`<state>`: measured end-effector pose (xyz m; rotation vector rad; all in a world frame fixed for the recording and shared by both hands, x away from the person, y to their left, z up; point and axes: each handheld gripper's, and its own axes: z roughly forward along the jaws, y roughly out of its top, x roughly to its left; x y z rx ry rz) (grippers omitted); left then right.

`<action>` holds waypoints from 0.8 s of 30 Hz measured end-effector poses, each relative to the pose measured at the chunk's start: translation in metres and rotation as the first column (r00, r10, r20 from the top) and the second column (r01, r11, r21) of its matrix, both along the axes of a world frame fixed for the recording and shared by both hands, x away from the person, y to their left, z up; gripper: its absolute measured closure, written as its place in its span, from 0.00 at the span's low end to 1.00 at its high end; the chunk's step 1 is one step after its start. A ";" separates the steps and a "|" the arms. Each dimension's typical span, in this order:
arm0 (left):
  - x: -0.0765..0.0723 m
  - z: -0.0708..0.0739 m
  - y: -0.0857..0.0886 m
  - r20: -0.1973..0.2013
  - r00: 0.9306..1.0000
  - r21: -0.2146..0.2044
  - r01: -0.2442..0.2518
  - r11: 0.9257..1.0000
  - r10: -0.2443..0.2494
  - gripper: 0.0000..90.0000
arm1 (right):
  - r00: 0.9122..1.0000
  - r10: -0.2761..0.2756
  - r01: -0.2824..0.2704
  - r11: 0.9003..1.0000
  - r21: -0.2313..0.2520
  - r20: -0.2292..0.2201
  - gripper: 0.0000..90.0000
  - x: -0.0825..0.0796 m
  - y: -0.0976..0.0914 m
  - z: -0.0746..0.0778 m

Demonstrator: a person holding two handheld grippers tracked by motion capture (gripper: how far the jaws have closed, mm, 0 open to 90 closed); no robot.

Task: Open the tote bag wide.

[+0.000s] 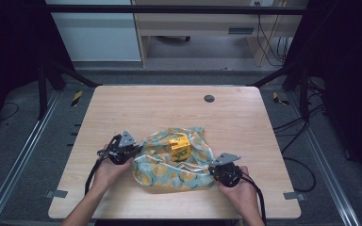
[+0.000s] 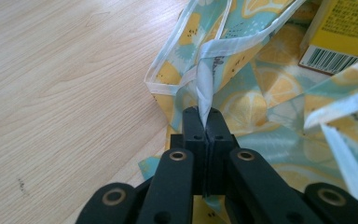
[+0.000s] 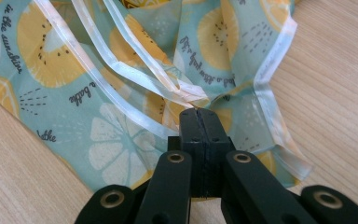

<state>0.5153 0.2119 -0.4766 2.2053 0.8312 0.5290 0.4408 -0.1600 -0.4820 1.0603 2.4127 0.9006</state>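
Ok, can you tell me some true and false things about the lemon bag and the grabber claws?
1. The left gripper is shut on a white strap of the teal lemon-print cloth bag. True.
2. The right gripper hangs open above the bag. False: it is shut on the bag's white trim.
3. A yellow cardboard box sits in the bag. True.
4. The bag lies on a grey metal table. False: the light wooden table.

The yellow box [image 2: 342, 35] is cut off by the top and right edges in the left gripper view, so its print cannot be read. In the high view the cloth bag [image 1: 162, 169] hides the lower part of this box.
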 end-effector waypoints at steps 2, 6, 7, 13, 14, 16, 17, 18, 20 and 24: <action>0.000 -0.001 0.001 -0.006 1.000 -0.004 -0.003 1.000 0.003 1.00 | 1.000 0.000 0.000 1.000 0.000 -0.001 1.00 0.000 -0.001 -0.001; 0.001 -0.003 0.002 -0.010 1.000 -0.005 -0.009 1.000 0.009 1.00 | 1.000 -0.014 0.014 1.000 0.001 0.002 1.00 0.001 -0.005 -0.001; 0.001 -0.003 0.003 -0.012 1.000 -0.005 -0.011 1.000 0.011 1.00 | 1.000 -0.018 0.018 1.000 0.000 0.001 1.00 0.001 -0.006 -0.001; 0.002 -0.005 0.005 -0.015 1.000 -0.003 -0.023 1.000 0.023 1.00 | 0.999 -0.031 0.031 1.000 0.000 -0.009 1.00 0.001 -0.012 -0.001; 0.003 -0.006 0.005 -0.017 1.000 0.001 -0.024 1.000 0.024 1.00 | 0.999 -0.031 0.031 1.000 -0.001 -0.009 1.00 0.001 -0.012 -0.001; 0.003 -0.007 0.005 -0.019 0.999 0.004 -0.026 1.000 0.026 1.00 | 1.000 -0.028 0.028 1.000 -0.004 -0.012 1.00 0.000 -0.012 -0.002; 0.003 -0.007 0.006 -0.019 0.999 0.005 -0.028 1.000 0.028 1.00 | 1.000 -0.028 0.028 1.000 -0.005 -0.010 1.00 0.001 -0.012 -0.002; 0.003 -0.007 0.006 -0.019 0.999 0.005 -0.026 1.000 0.027 1.00 | 0.999 -0.032 0.032 0.999 -0.001 -0.016 1.00 0.000 -0.011 -0.003; 0.002 -0.007 0.006 -0.015 1.000 0.004 -0.027 1.000 0.027 1.00 | 0.999 -0.033 0.033 0.999 -0.003 -0.017 1.00 0.000 -0.012 -0.003; 0.003 -0.008 0.006 -0.016 0.999 0.003 -0.030 1.000 0.030 1.00 | 0.999 -0.036 0.036 0.999 0.000 -0.022 1.00 0.001 -0.013 -0.004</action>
